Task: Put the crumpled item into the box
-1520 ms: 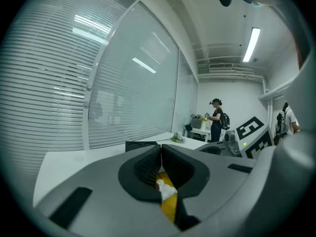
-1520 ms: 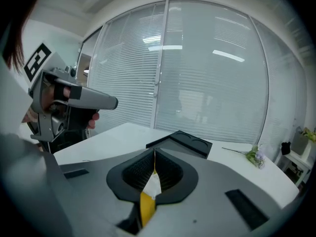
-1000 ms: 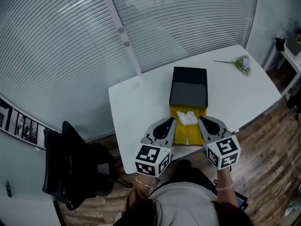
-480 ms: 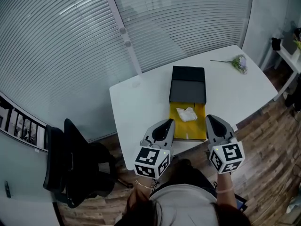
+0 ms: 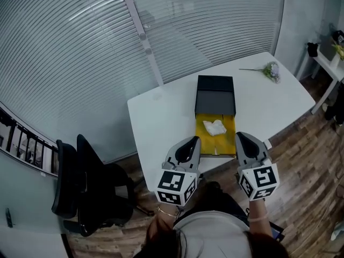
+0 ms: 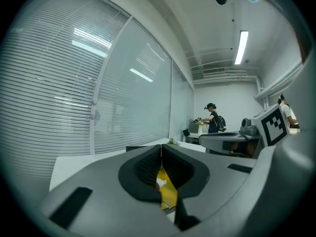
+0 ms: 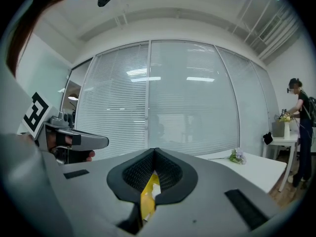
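Crumpled item (image 5: pixel 215 127) is shown in the box (image 5: pixel 215 93), on its yellow tray (image 5: pixel 203 142). Left gripper (image 5: pixel 190 142) and right gripper (image 5: pixel 242 138) are held before the box, jaws pressed together, empty. Placement is judged done; the tray may need shutting.

I pull the left gripper (image 5: pixel 192 140) and right gripper (image 5: pixel 239 136) back toward me, off the box (image 5: pixel 207 142)'s near end.

Lying in the open box (image 5: pixel 207 144): crumpled item (image 5: pixel 214 127).
Flanking its near end, over the table (image 5: pixel 160 120) edge: left gripper (image 5: pixel 192 141), right gripper (image 5: pixel 241 137).
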### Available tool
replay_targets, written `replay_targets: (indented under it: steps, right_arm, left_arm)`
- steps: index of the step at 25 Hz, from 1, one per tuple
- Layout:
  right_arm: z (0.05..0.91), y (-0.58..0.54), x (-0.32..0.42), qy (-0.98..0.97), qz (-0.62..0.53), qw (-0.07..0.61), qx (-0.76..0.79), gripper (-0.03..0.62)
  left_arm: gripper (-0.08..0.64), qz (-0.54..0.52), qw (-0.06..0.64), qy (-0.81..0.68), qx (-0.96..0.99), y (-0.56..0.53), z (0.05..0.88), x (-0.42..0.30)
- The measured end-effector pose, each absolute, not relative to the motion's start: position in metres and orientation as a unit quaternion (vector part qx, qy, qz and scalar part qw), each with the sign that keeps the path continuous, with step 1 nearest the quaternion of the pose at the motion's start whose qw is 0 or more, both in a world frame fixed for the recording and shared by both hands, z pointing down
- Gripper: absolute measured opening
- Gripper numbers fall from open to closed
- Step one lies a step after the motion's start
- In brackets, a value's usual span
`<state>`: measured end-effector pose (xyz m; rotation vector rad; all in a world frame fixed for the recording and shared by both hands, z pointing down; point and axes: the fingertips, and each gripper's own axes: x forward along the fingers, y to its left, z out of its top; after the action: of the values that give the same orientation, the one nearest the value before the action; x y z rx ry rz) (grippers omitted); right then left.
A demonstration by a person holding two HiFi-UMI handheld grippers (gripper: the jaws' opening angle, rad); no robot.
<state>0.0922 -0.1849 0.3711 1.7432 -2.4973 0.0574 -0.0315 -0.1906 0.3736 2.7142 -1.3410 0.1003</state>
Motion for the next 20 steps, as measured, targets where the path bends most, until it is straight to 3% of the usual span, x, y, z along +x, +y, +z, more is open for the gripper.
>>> replay_targets:
  steps: [20]
  right_arm:
    - [0.355, -0.140, 0.077, -0.805, -0.012, 0.051, 0.591, 0.026]
  left_arm:
    - [0.020, 0.018, 0.049, -0.422, 0.905, -0.158, 0.362, -0.041]
